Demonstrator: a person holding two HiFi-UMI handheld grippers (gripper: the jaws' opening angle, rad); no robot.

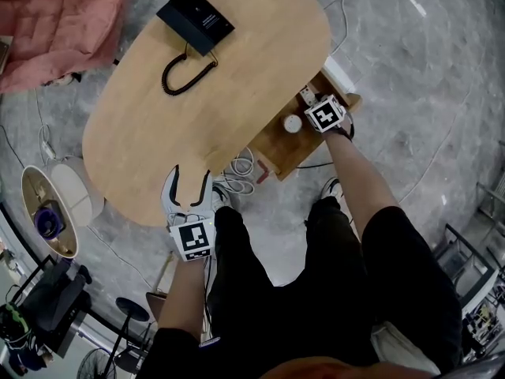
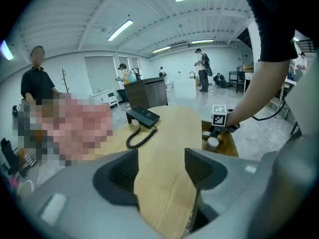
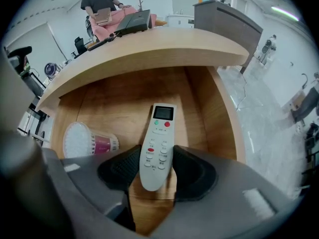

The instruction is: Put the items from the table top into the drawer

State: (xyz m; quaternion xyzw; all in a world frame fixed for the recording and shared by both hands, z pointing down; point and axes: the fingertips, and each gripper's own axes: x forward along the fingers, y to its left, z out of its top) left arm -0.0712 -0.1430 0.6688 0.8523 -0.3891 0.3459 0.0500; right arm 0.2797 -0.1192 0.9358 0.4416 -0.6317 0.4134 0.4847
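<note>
Fingers of the right gripper: pinching the near end of the slim white plastic remote control by its 2 long edges, aimed steeply down into the open brown wooden drawer. The remote is low over the drawer floor; I cannot tell whether it touches.

Left gripper: dark fingers spread, nothing between them, hovering over the near edge of the pale wood-grain oval counter.

Step in hand, my reading: placing the remote. Also in the drawer, near the remote, is a white-domed bulb-shaped item with a magenta band, lying on its side.

Next move calls for:
- Set the remote down flat, spread the fingers, and lift out clear of the counter's overhang.
- Then fetch the black boxy desk telephone with its black coiled cord. It is at the far end of the counter, well apart from both grippers.

Materials:
- Remote: hard and smooth, with rows of small buttons and a little screen at the far end. It is narrow enough for an easy pinch.
- Finger pads: dark and ribbed.
- Drawer floor: smooth grained wood.
- Bulb-shaped item: rounded, so it may roll if nudged.
- Telephone: wide and flat-topped. Its cord is springy and likely to trail.
</note>
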